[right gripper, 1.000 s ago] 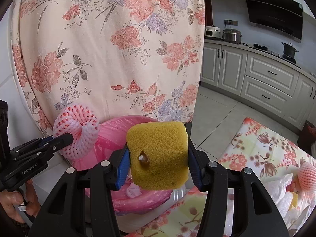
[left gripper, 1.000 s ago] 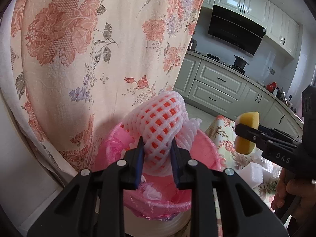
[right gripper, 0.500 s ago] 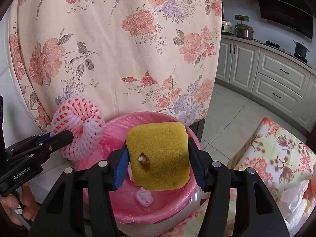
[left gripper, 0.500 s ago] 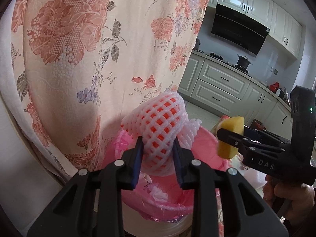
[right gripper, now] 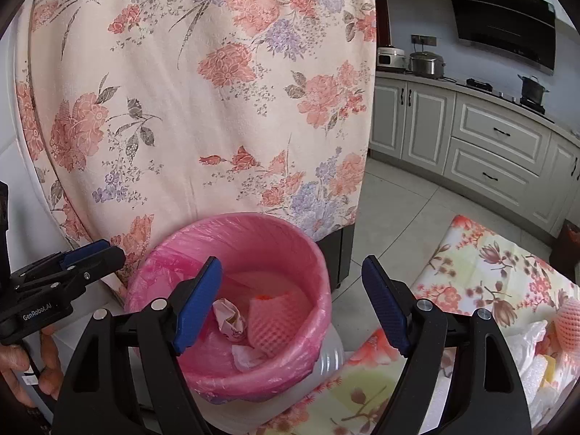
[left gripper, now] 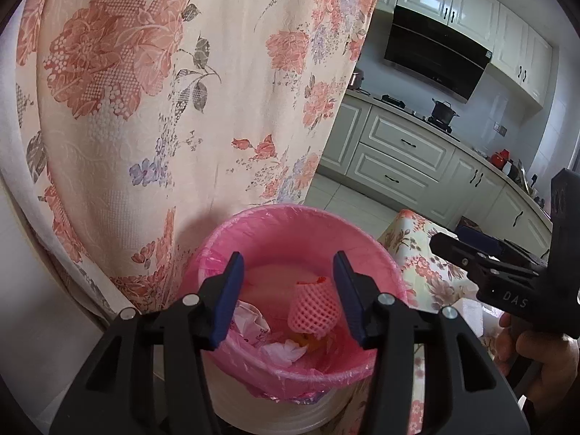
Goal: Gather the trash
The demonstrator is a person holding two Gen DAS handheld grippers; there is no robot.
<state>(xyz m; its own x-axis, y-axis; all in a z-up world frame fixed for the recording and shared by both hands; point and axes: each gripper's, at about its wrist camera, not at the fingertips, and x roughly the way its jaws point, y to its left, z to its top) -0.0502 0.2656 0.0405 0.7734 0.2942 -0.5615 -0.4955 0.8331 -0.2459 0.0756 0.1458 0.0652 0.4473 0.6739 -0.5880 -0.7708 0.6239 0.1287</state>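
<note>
Your left gripper [left gripper: 286, 297]: fingers spread wide, nothing between the blue pads, poised above the open mouth of the bin. Your right gripper [right gripper: 291, 302]: likewise wide apart and holding nothing, hanging over the same bin from the other side; it shows in the left wrist view at the right edge, gripped in your hand [left gripper: 536, 355]. Trash bin [left gripper: 217, 253]: white, lined with a pink bag, standing against a hanging floral cloth [left gripper: 163, 90]. Contents: one pink foam net sleeve [left gripper: 313, 308] lying toward the right of the bin, crumpled paper wrappers [right gripper: 228, 317] beside it, and a patch of yellow [left gripper: 308, 340] under the sleeve, too hidden to identify with confidence. Beside the bin: table with a floral cover [right gripper: 489, 264], carrying another foam net [right gripper: 567, 326] and white plastic wrapping [right gripper: 529, 348] at its right end. Background: kitchen cabinets [right gripper: 496, 134], range hood [right gripper: 504, 18], a pot on the hob [right gripper: 531, 90].
</note>
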